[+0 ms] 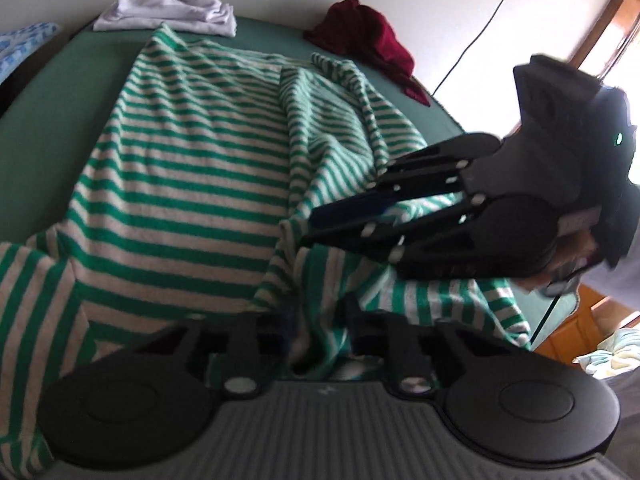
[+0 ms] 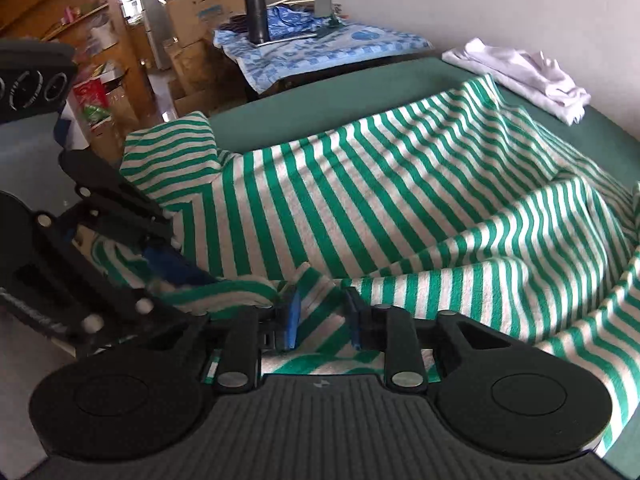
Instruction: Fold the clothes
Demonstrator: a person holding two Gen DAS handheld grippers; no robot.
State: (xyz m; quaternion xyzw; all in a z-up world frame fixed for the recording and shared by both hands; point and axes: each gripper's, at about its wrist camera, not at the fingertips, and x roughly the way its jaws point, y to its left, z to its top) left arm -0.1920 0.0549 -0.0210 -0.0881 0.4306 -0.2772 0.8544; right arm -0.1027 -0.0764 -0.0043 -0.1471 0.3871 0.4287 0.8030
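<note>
Both sets of fingers are pinched down on the striped sweater [image 2: 360,184], as far as I can read them. On my left gripper [image 1: 312,336] the jaws stand nearly together in its own blurred view, with a bunched ridge of the striped knit rising between them; from the right wrist camera I see its blue pads buried in the cloth at the sweater's near left edge. My right gripper [image 2: 322,316] shows its blue pads [image 2: 294,316] close together with a flat fold of the stripes wedged between them, so I take it as gripping the fabric too.

The sweater lies spread across the green table [image 2: 280,100], covering most of it, one sleeve hanging off the left side and the right half rumpled into folds. Beyond the sweater, at the table's far edge, sits a folded white garment [image 2: 524,76]. To the right of that, also past the sweater, I see a crumpled dark red garment [image 1: 368,40] in the left wrist view.
</note>
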